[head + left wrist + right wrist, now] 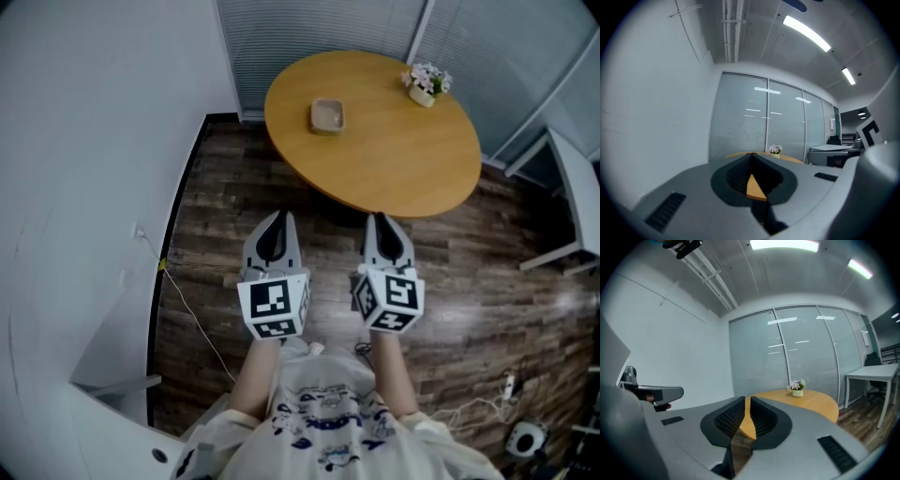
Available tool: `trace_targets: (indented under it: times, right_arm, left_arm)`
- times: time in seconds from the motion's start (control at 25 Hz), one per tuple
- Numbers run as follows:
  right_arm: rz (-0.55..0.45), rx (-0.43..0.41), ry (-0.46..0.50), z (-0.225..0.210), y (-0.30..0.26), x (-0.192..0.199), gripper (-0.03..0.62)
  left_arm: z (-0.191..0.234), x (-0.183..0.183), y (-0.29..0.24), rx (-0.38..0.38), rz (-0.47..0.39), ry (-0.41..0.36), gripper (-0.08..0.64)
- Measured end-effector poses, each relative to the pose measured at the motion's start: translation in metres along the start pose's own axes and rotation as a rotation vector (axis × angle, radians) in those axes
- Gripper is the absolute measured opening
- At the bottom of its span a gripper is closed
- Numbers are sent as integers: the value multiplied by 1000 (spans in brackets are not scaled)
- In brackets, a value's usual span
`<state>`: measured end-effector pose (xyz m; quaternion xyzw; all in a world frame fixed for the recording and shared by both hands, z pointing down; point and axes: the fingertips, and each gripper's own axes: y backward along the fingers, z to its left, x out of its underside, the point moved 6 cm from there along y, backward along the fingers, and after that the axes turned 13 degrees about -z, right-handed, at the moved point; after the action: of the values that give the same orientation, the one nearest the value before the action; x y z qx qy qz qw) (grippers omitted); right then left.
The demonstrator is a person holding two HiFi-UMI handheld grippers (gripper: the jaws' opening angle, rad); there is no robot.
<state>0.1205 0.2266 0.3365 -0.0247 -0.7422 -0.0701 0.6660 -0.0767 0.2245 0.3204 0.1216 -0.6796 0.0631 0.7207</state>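
1. Near the person's body, low in the head view, the left gripper (278,219) and the right gripper (380,221) are held side by side over the floor (234,187). Both point far, toward the table (394,159).
2. Each gripper has a smooth pale grey shell that tapers to a point, with dark ribbed pads inside.
3. Each carries a marker cube (274,307) printed with black-and-white squares. No lettering on them can be read.
4. Seen along its own jaws, the left gripper has them pressed together at the tip, with nothing between.
5. The right gripper's jaws stand almost together, leaving only a thin slit, and they are empty too.
6. The table is round, with a smooth orange-brown wooden top. Its near edge lies just beyond the jaw tips and clear of them.
7. A small, square, beige dish (327,115) with rounded corners sits on the table's left part.
8. A pale pot of pinkish flowers (427,82) stands at the table's far right edge.
9. The floor is dark wood plank, and a thin white cable (192,314) runs across it on the left.
10. The person's pale shirt (323,427) bears a blue print too small to read.
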Motion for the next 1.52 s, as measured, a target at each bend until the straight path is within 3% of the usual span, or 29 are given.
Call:
trace_targets:
  times: [0.8, 1.52]
  right_arm:
    - [-5, 67, 1, -7, -168, 7, 29]
    - [73, 94, 13, -15, -250, 37, 29]
  left_arm:
    - [56, 15, -170, 84, 15, 29, 3]
    - [85, 45, -250, 101, 85, 45, 3]
